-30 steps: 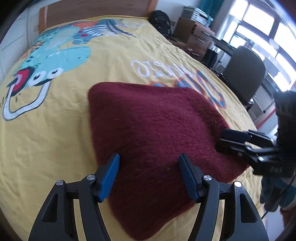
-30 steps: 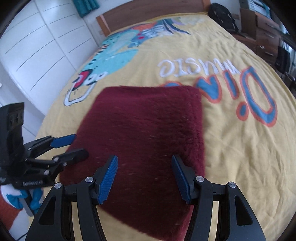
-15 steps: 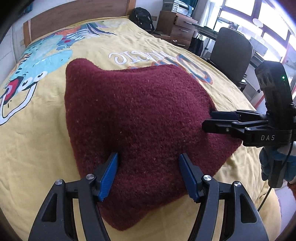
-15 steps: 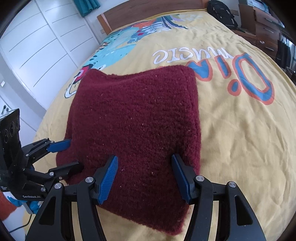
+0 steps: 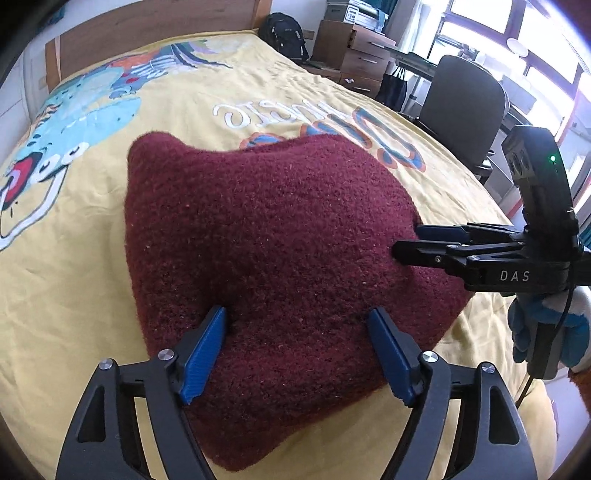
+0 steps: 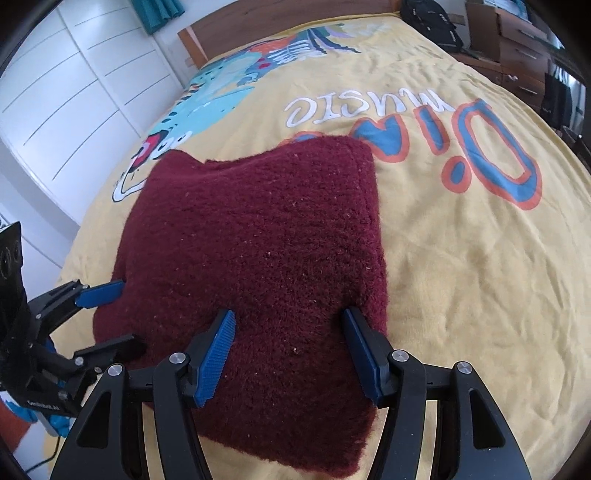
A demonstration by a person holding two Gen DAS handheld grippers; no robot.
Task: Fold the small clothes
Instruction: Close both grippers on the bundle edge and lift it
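A dark red fuzzy knitted garment (image 5: 266,251) lies folded on the yellow bedspread (image 5: 74,258); it also shows in the right wrist view (image 6: 258,251). My left gripper (image 5: 297,325) is open, its blue pads straddling the garment's near edge. My right gripper (image 6: 290,334) is open over the garment's near right part. The right gripper also shows in the left wrist view (image 5: 410,243), coming in from the right side with its tips against the cloth. The left gripper also shows in the right wrist view (image 6: 122,314), open at the garment's left edge.
The bedspread (image 6: 461,258) carries a cartoon print and lettering. A wooden headboard (image 5: 147,29) stands at the far end. An office chair (image 5: 461,107), drawers (image 5: 358,51) and a black backpack (image 5: 284,33) stand right of the bed. White wardrobe doors (image 6: 74,92) stand left.
The garment's far edge has come closer and the cloth now bulges up more between the grippers. Both grippers stay open at the garment's near and side edges.
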